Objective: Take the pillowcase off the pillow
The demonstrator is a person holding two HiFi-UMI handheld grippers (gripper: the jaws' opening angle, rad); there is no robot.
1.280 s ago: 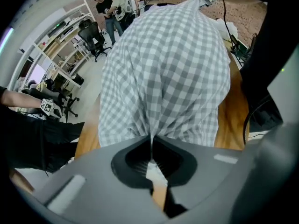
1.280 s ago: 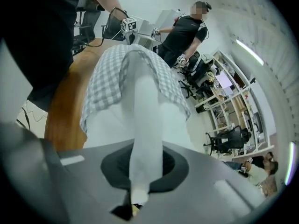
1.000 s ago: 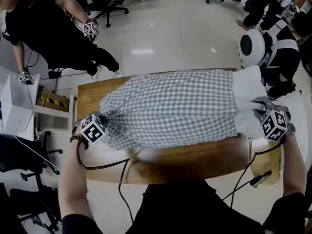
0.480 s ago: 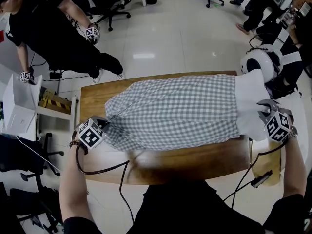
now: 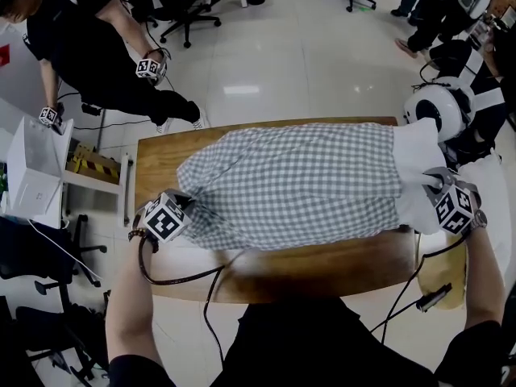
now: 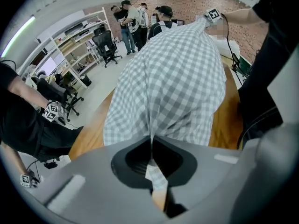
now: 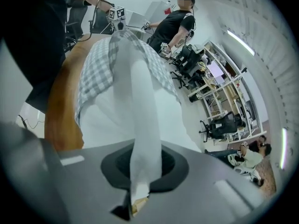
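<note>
- Head view: one checked pillowcase point(image 5: 290, 184) spans the desk point(image 5: 322, 268) edge to edge. One white pillow point(image 5: 415, 168) pokes out at the right edge. Both look soft and light.
- Left gripper view: left gripper point(image 6: 152, 160) is clamped on the pillowcase's closed corner, a sound hold.
- Right gripper view: right gripper point(image 7: 140, 171) pinches a fold of pillow.

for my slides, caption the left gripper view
Left tongs shut on the checked pillowcase lying along the wooden table

Glossy pale floor point(image 5: 274, 55), wooden table point(image 5: 322, 268), black office chairs point(image 5: 181, 10), brick wall point(image 6: 187, 1), shelving point(image 6: 70, 41)
</note>
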